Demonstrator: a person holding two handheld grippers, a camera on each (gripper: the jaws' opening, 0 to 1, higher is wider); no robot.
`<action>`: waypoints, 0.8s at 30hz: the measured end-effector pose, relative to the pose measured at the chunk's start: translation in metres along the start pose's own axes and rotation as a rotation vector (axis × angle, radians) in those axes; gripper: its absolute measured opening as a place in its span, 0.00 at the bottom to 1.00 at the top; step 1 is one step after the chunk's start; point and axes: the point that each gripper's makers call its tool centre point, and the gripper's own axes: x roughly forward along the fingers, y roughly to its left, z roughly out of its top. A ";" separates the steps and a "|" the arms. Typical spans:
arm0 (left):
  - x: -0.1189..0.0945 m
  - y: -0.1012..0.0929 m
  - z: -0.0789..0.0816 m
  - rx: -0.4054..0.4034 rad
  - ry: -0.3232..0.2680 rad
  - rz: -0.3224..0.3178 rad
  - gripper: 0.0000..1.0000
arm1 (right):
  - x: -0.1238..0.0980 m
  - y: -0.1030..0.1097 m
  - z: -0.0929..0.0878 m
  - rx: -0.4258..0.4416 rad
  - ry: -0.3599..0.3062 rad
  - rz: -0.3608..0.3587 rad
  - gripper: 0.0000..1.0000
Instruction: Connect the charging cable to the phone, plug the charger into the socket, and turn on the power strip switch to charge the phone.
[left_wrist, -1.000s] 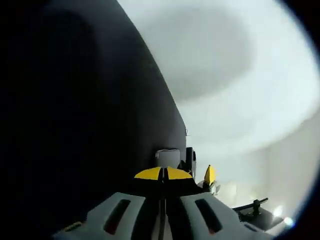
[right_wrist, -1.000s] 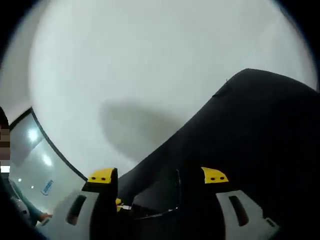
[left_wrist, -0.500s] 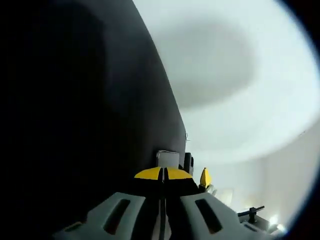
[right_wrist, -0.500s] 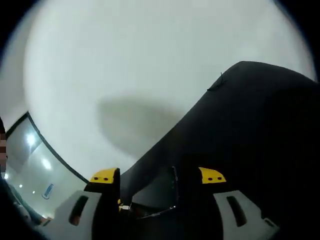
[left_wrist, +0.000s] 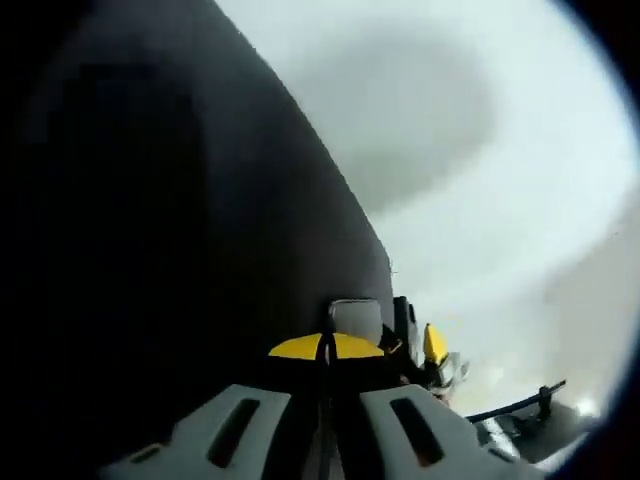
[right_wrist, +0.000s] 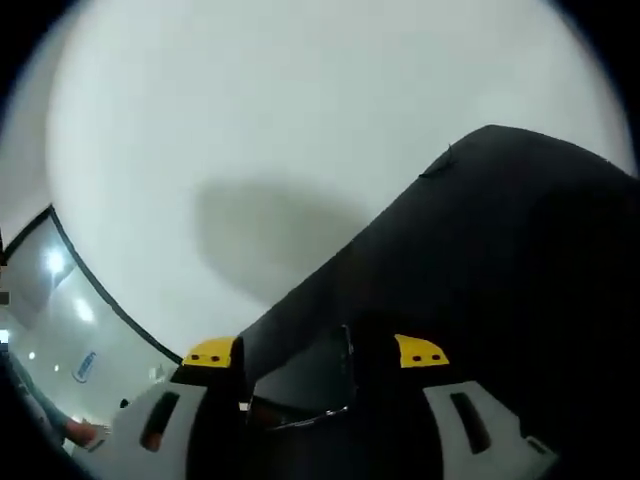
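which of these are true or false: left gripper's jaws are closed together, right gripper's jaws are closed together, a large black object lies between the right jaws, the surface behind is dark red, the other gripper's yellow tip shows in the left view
1. The left gripper has its jaws closed together. True.
2. The right gripper has its jaws closed together. False: they stand apart.
3. A large black object lies between the right jaws. True.
4. The surface behind is dark red. False: it is pale white-grey.
5. The other gripper's yellow tip shows in the left gripper view. True, right of the left jaws.
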 end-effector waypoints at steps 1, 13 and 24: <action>0.001 0.002 0.000 0.072 0.004 0.024 0.00 | 0.000 0.003 -0.003 -0.006 0.008 0.003 0.56; -0.007 -0.009 -0.001 0.099 -0.003 -0.032 0.00 | -0.010 0.008 0.017 0.026 -0.055 0.071 0.58; -0.002 -0.015 0.006 0.009 -0.013 -0.099 0.00 | -0.004 -0.012 0.019 0.037 -0.053 0.037 0.57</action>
